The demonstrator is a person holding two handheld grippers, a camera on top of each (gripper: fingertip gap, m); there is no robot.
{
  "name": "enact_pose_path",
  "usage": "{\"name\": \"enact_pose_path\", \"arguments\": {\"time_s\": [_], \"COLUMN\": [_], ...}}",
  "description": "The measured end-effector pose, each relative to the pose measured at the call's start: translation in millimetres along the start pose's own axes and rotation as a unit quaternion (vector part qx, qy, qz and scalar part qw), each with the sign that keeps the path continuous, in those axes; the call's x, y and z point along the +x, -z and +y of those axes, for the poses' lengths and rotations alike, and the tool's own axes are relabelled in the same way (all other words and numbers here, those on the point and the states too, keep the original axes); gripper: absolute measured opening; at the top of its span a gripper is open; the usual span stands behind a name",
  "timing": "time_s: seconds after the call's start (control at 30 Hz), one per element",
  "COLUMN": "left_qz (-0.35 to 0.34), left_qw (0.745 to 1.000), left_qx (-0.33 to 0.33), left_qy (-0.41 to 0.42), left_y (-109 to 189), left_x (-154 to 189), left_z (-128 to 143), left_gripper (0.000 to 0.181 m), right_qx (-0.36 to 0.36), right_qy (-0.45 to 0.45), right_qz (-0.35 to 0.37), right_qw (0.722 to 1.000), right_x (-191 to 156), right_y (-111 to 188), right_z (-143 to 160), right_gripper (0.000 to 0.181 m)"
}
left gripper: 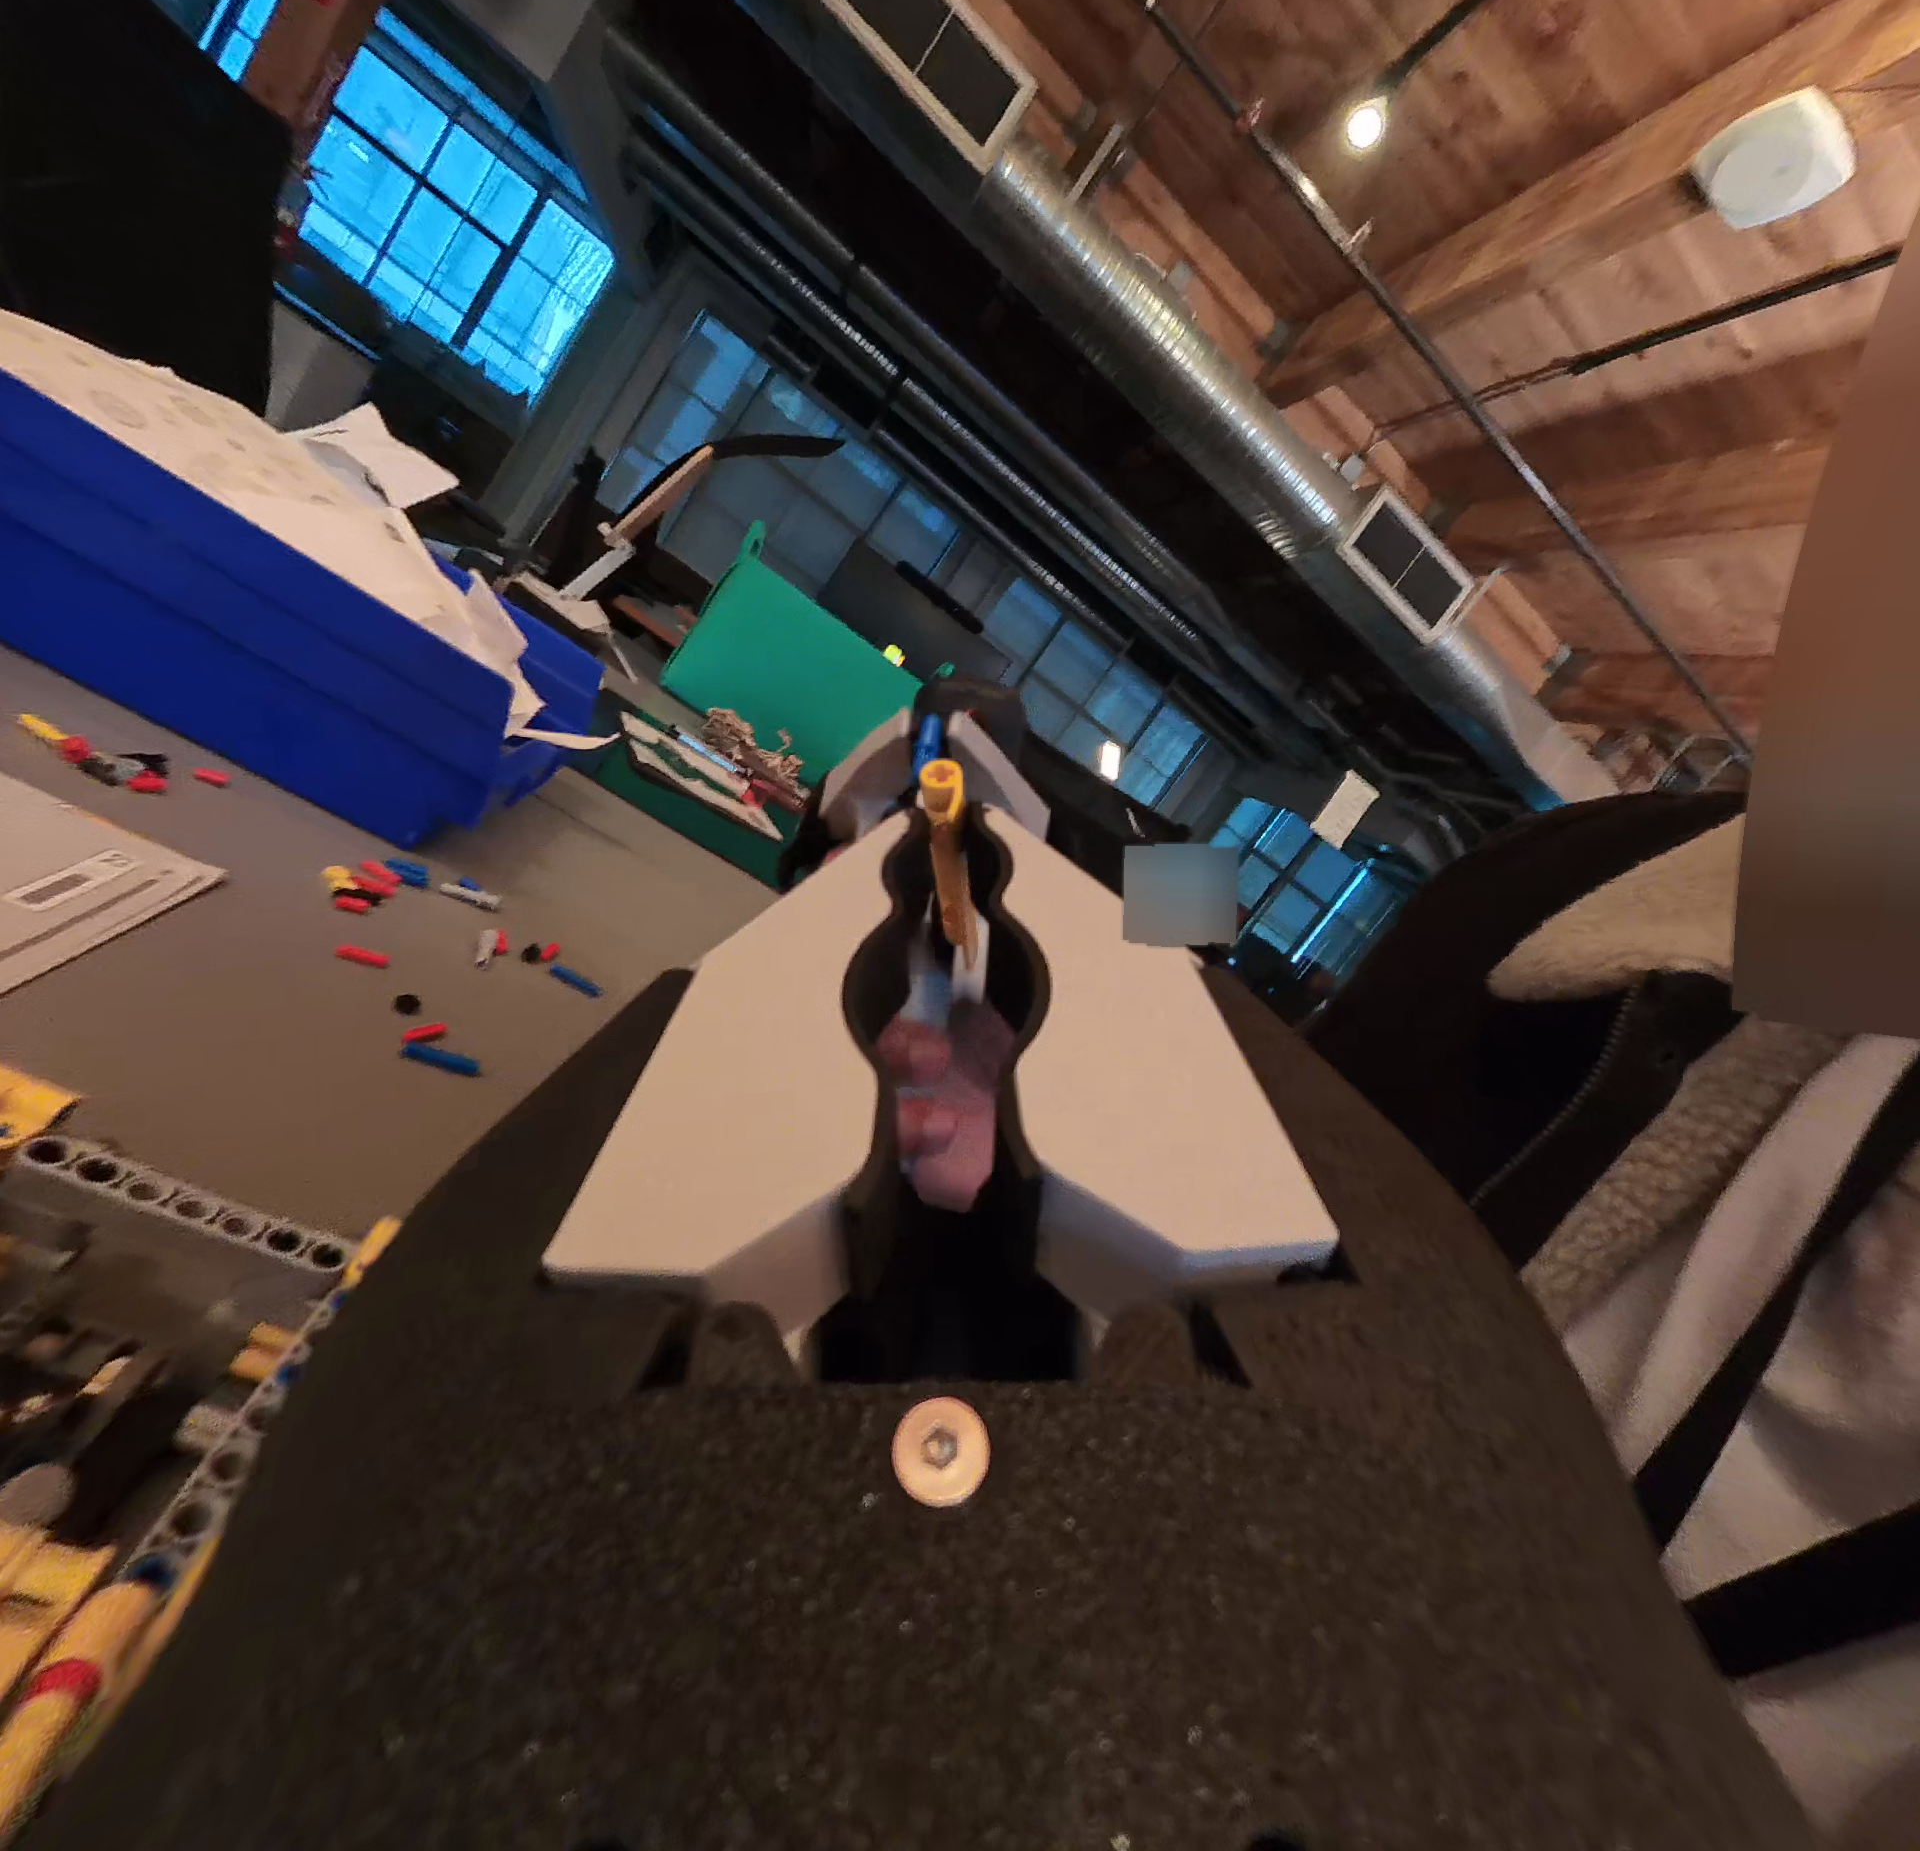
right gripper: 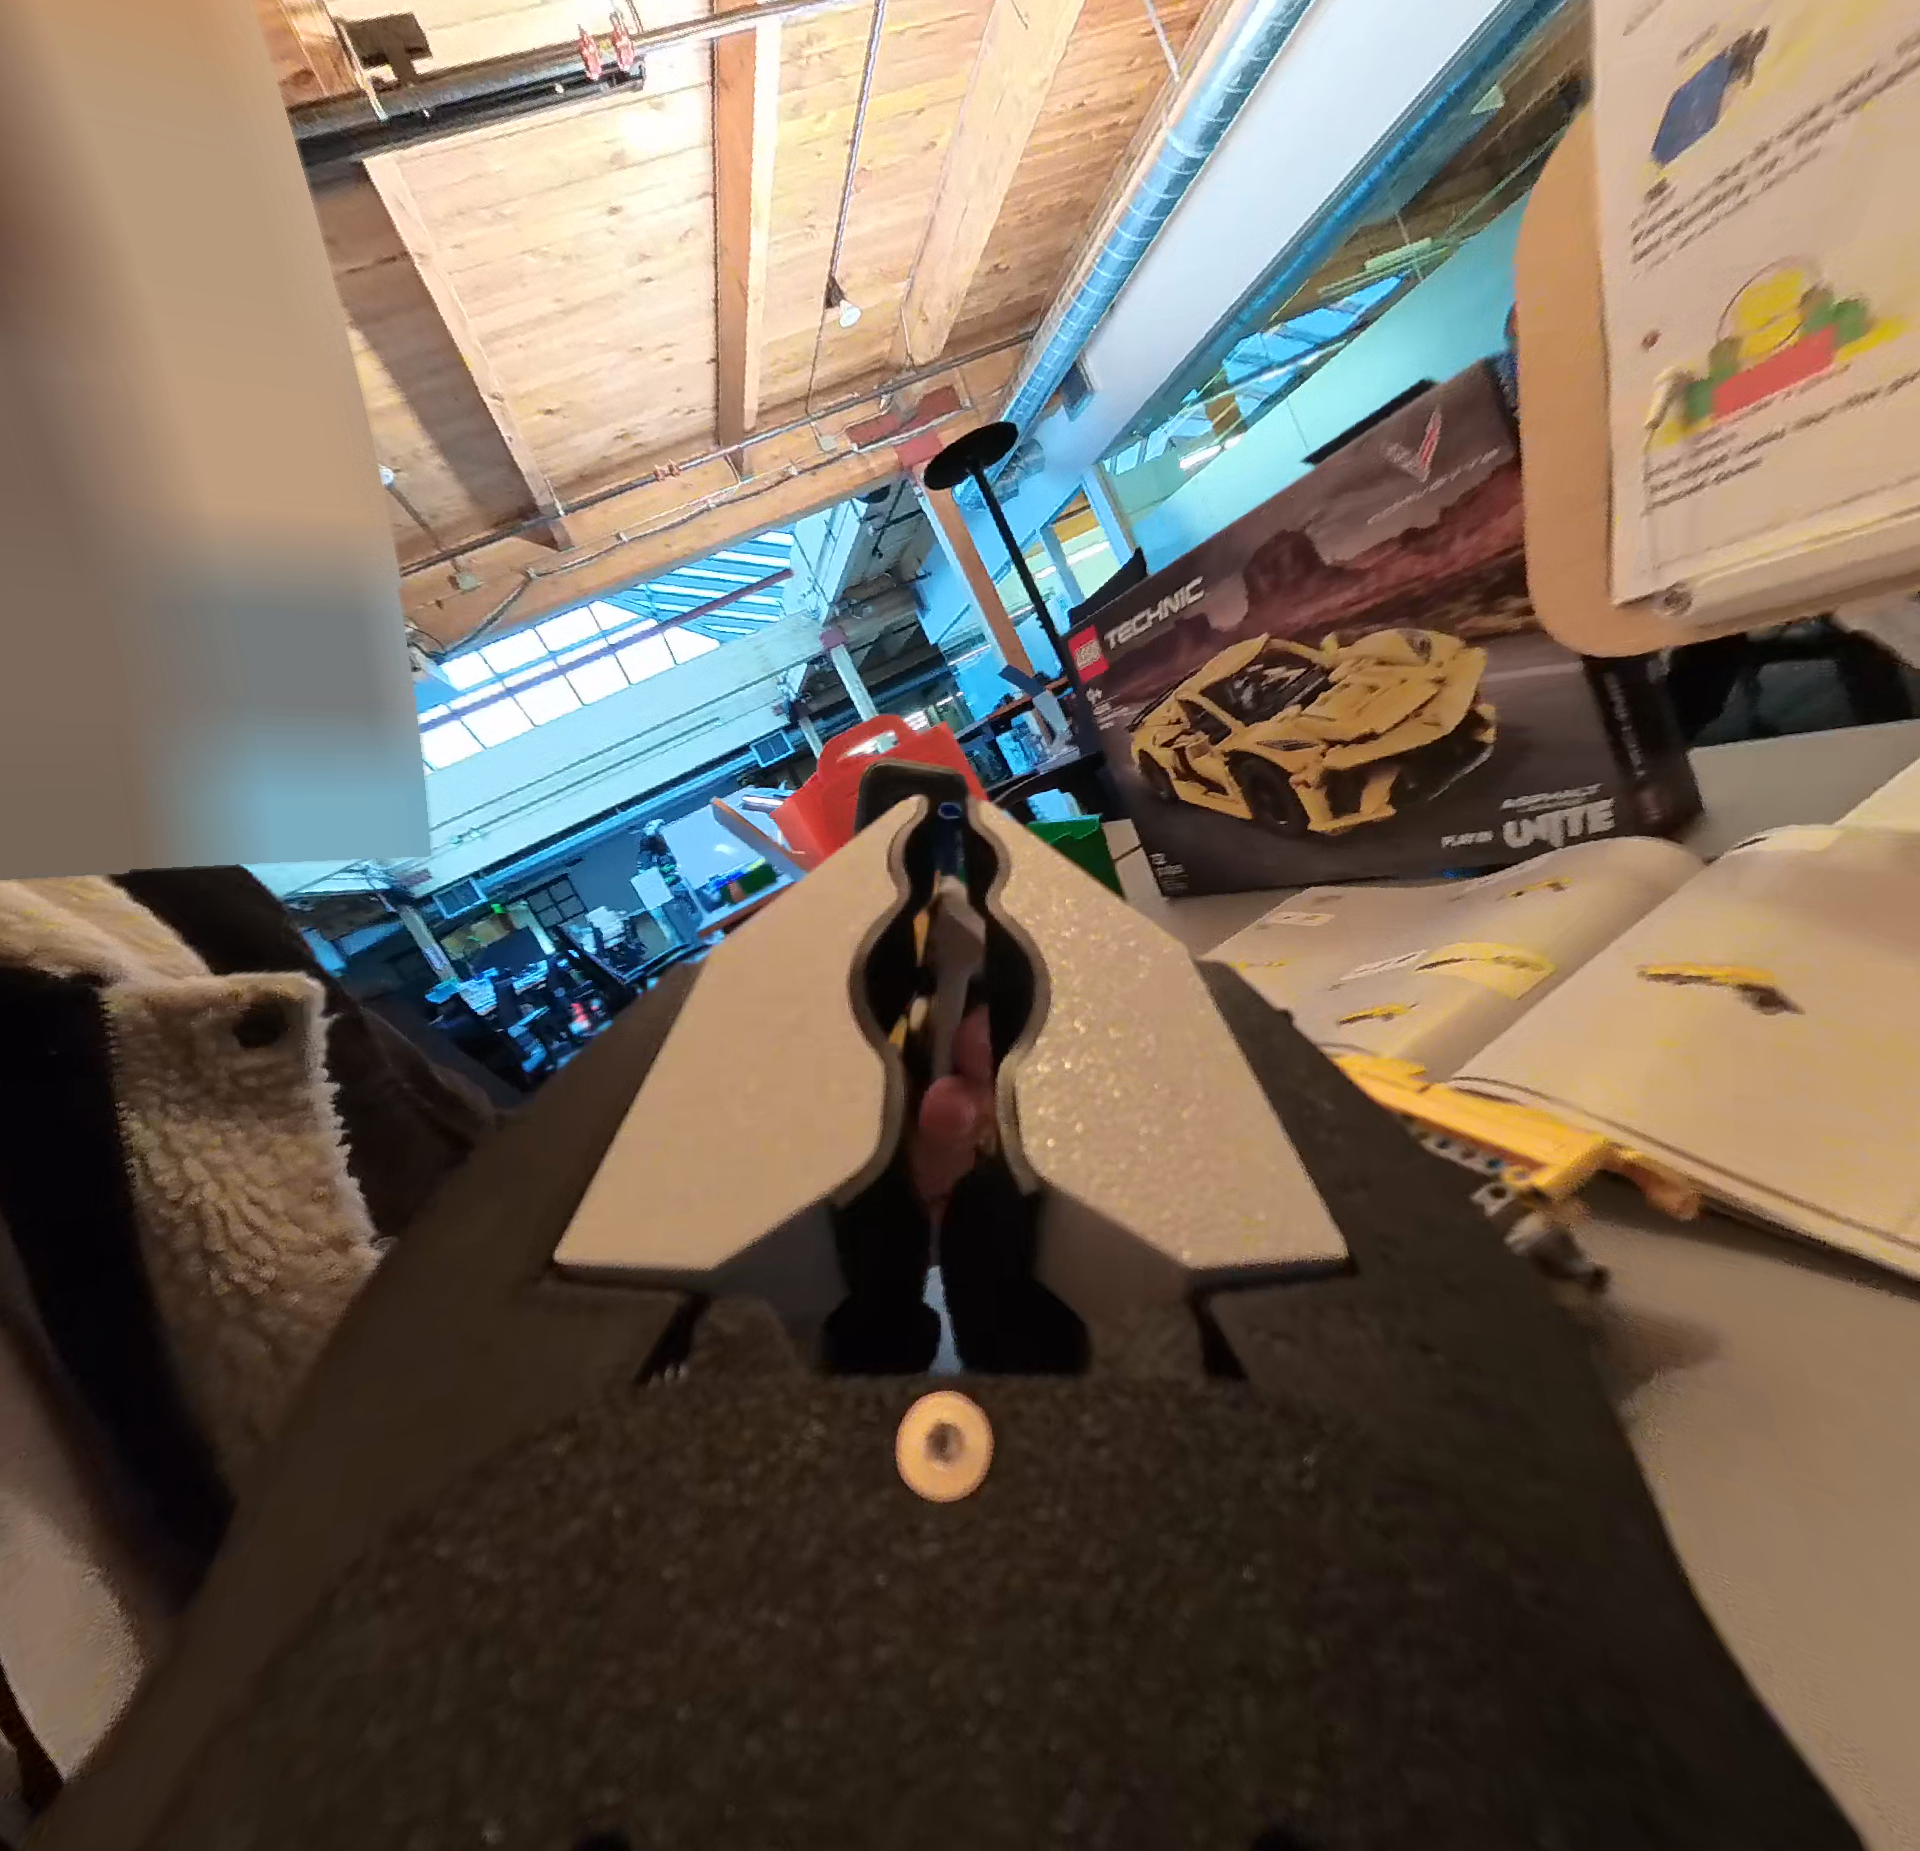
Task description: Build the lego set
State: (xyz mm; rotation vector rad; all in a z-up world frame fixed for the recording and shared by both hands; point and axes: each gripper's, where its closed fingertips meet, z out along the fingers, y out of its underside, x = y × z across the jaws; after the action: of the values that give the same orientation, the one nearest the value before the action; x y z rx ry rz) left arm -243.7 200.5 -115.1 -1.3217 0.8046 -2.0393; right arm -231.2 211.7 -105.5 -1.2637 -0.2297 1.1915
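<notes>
Raised off the table for mating, the left gripper [left gripper: 948, 825] pinches a yellow axle [left gripper: 948, 845]; the right gripper [right gripper: 948, 835], facing it, clamps a blue pin [right gripper: 948, 830]. Spare pins [left gripper: 416, 928] litter the grey table [left gripper: 260, 1022] beyond.

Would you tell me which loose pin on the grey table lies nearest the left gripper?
The blue pin at the scatter's near edge, just below a short red pin; the others lie farther from the left gripper.

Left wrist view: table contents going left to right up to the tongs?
Grey beam with holes → loose red and blue pins → blue bin → green box → yellow axle held in the left tongs.
</notes>
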Motion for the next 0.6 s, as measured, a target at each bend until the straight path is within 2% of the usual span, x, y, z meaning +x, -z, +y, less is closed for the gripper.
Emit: {"name": "enact_pose_path", "arguments": {"time_s": [0.3,0.6], "left_qz": [0.02,0.028], "left_qw": [0.999,0.999], "left_qx": [0.019,0.001], "left_qy": [0.022,0.021], "left_y": [2.3,1.4], "left_x": [2.4,3.3], "left_z": [-4.6,0.6], "left_gripper": [0.006,0.006], "right_qx": [0.017,0.012], "right_qy": [-0.039,-0.074], "right_qz": [-0.023,-0.041], "right_qw": [0.999,0.996], "right_x": [-6.4,-6.9], "right_y": [-5.9,-4.2], "right_z": [5.4,7.7], "right_gripper": [0.004,0.004]}}
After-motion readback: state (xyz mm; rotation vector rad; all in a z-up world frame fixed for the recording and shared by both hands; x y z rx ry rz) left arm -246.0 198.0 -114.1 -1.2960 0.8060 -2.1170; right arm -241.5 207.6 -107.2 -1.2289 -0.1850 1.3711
